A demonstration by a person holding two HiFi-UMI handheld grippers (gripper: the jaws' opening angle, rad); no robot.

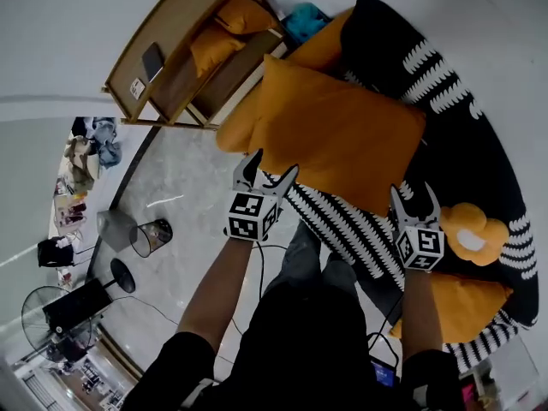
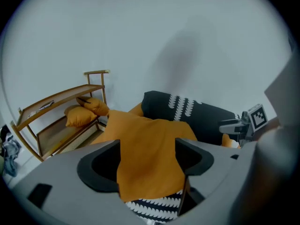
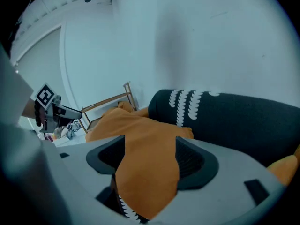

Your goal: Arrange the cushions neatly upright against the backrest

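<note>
Sofa [image 1: 479,127]: one; black cloth with white scalloped stripes; rounded backrest at upper right.
Large cushion [image 1: 342,135]: one; square, plump, plain orange cloth; lying flat on the seat at frame centre, not upright.
Second cushion [image 1: 318,48]: same orange; partly under the large cushion, toward the backrest.
Third cushion [image 1: 454,306]: same orange; lower right on the seat.
Bench [image 1: 163,24]: one; wood, upper left; two bench cushions [image 1: 244,13], orange.
Soft toy [image 1: 469,232]: one; orange and white, lobed.
Left gripper [image 1: 269,168]: jaws wide apart at the large cushion's lower-left edge; cloth in the gap, not squeezed.
Right gripper [image 1: 415,197]: jaws wide apart at its lower-right corner; likewise unsqueezed.
</note>
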